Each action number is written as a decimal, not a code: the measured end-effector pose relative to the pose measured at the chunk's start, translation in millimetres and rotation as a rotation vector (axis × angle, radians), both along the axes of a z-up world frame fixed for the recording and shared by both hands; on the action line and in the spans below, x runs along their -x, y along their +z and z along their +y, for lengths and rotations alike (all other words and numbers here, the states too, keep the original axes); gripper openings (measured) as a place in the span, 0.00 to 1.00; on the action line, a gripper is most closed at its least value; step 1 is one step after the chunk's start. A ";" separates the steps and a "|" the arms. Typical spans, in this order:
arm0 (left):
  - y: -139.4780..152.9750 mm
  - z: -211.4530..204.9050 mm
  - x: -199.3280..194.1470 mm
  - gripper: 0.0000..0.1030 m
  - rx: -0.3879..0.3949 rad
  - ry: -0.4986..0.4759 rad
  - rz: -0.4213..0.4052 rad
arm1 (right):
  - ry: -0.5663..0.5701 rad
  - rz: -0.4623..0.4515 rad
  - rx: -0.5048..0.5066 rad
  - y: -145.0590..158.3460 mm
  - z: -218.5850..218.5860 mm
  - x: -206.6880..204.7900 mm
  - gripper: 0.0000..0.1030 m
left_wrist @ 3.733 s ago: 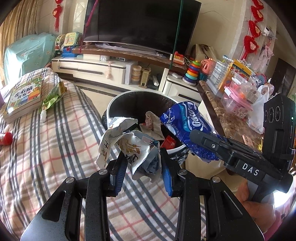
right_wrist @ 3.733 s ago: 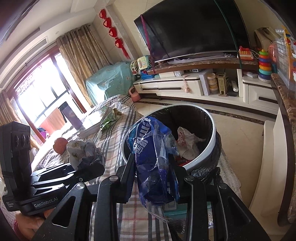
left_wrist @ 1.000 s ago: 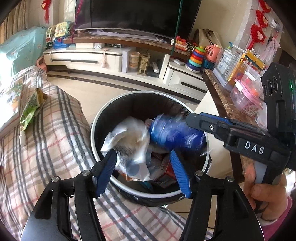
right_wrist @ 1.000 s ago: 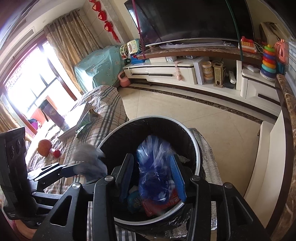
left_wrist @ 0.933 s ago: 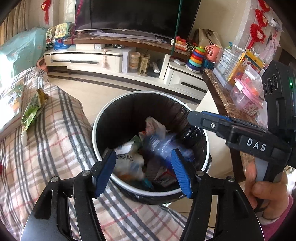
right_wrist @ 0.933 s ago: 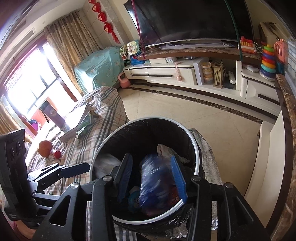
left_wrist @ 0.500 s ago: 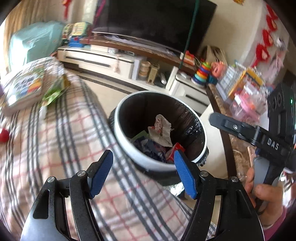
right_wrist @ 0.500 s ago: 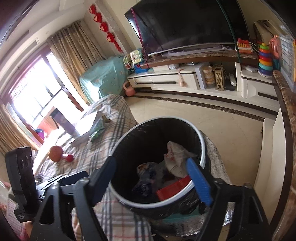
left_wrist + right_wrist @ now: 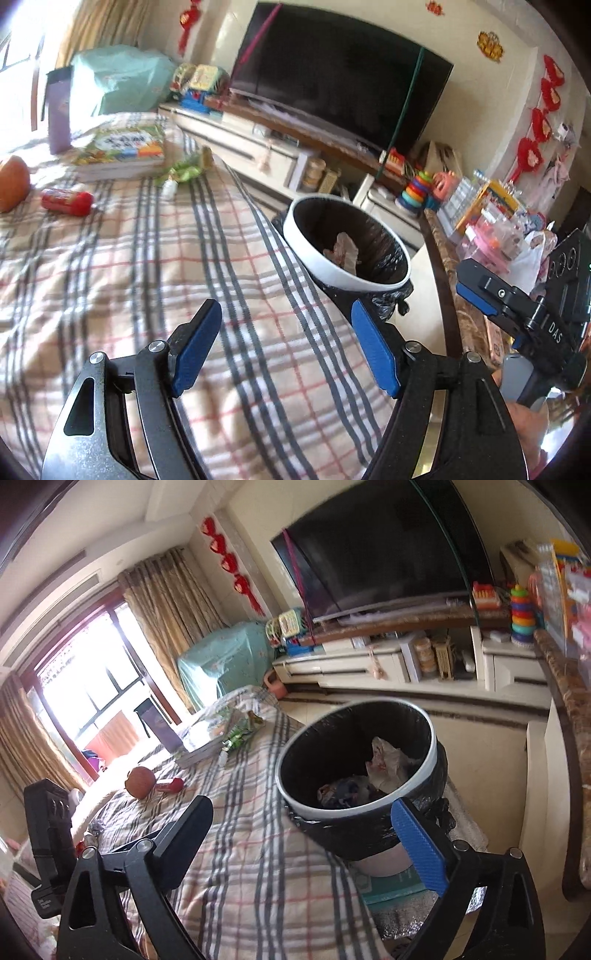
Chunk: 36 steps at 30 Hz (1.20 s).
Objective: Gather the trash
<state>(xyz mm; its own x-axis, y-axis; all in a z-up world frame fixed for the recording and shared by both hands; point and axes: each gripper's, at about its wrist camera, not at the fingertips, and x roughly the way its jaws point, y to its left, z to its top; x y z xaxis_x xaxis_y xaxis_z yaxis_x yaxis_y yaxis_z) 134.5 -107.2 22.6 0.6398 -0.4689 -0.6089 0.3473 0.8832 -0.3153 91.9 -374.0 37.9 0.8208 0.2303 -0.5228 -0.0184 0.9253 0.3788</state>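
The right claw (image 9: pixel 476 291) carries the white letters "DAS"; the book's (image 9: pixel 122 149) cover writing is too blurred to read. Both claws have just been opening and stand wide with nothing between the pads, the left claw (image 9: pixel 284 350) over the plaid cloth (image 9: pixel 147 266). The trash bin (image 9: pixel 354 805), black-lined with a white rim, stands just beside the cloth's edge, crumpled wrappers (image 9: pixel 384 760) inside. A green wrapper (image 9: pixel 184 171) lies near the book.

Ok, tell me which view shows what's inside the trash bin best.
The right wrist view: it looks down into the trash bin, showing crumpled wrappers piled inside. The left wrist view sees the bin from a flatter angle, with only one wrapper visible.
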 end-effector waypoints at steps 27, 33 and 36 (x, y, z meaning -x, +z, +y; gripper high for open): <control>-8.8 18.9 96.3 1.00 -0.179 0.251 -0.387 | -0.204 -0.243 0.338 -9.6 33.7 77.6 1.00; -6.6 23.0 100.7 1.00 -0.173 0.279 -0.393 | -0.187 -0.249 0.346 -11.0 37.8 81.1 1.00; -7.0 22.9 102.6 1.00 -0.181 0.286 -0.397 | -0.182 -0.249 0.354 -12.0 38.8 81.3 1.00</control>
<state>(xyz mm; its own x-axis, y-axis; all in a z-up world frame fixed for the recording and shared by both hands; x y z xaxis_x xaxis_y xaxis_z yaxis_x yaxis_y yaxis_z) 31.9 -84.3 15.6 0.9251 -0.1517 -0.3482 0.1463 0.9883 -0.0420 10.6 -335.2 25.9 0.9416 -0.0862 -0.3255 0.1060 0.9934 0.0436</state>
